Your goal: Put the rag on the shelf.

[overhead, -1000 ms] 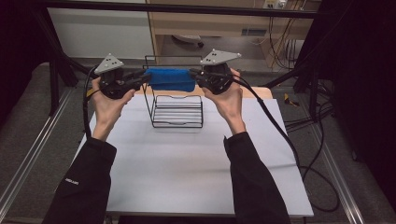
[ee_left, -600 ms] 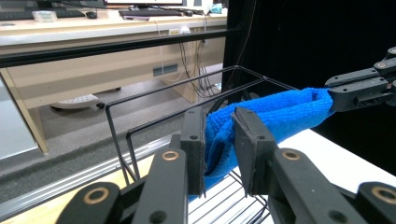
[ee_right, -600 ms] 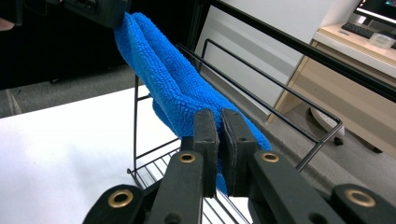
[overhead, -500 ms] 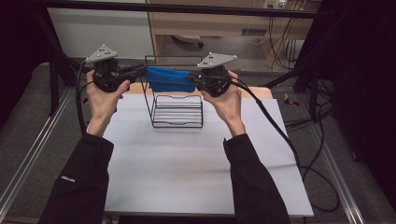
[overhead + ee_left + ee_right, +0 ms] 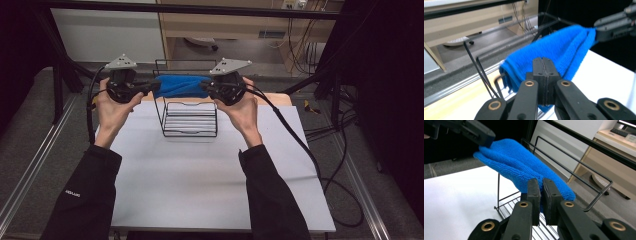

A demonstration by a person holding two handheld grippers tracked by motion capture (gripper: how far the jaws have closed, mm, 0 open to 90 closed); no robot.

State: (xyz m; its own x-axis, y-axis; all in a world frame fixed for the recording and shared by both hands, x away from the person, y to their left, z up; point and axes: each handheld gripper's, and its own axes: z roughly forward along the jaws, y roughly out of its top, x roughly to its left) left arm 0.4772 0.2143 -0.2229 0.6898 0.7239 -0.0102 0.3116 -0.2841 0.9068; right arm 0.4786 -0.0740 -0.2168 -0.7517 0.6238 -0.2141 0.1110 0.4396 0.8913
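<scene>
Tongs of the left hand [image 5: 152, 88] are pressed together on one end of a blue cloth [image 5: 181, 86], and the right tongs [image 5: 205, 89] pinch its other end. Between them the cloth hangs stretched in the air, above the far side of a black wire basket [image 5: 189, 118]. This basket stands on the white counter [image 5: 200, 185].

A white table [image 5: 200, 185] stood on a grey floor [image 5: 30, 150]. Beyond its far edge ran a black frame bar [image 5: 190, 8], with a light wooden cabinet [image 5: 230, 25] behind it. Black cables [image 5: 345, 130] lay on the floor beside the table. A metal rail [image 5: 35, 165] ran along the other side.
</scene>
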